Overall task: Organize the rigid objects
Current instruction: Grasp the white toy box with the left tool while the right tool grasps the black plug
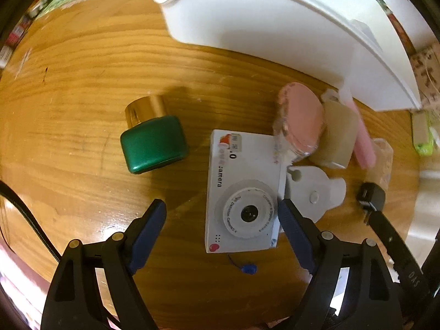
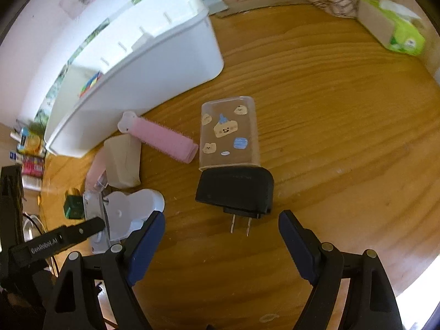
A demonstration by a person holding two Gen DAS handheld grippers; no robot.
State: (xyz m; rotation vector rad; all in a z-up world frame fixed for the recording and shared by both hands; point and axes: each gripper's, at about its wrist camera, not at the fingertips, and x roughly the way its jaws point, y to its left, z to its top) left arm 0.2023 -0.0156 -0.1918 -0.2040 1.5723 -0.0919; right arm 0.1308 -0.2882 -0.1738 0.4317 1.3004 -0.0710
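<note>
Wood grain fills both of my views: the desk (image 1: 82,63) carries a scatter of small things in front of a white bin (image 1: 247,19). My left gripper (image 1: 221,214) hangs over the white toy camera (image 1: 242,192), its fingers spread wide and holding nothing; the right finger tip sits at the camera's right edge. Left of the camera lies a green bottle with a gold cap (image 1: 154,134). Behind the camera I see a pink-lidded round case (image 1: 302,118), a beige block (image 1: 335,134) and a white bear-shaped piece (image 1: 313,189) touching the camera's side. My right gripper (image 2: 221,228) is also wide open and empty, just short of the black plug adapter (image 2: 236,189), prongs pointing toward me. The adapter touches a clear sticker-covered case (image 2: 228,134); a pink roller comb (image 2: 162,137) lies beside that.
</note>
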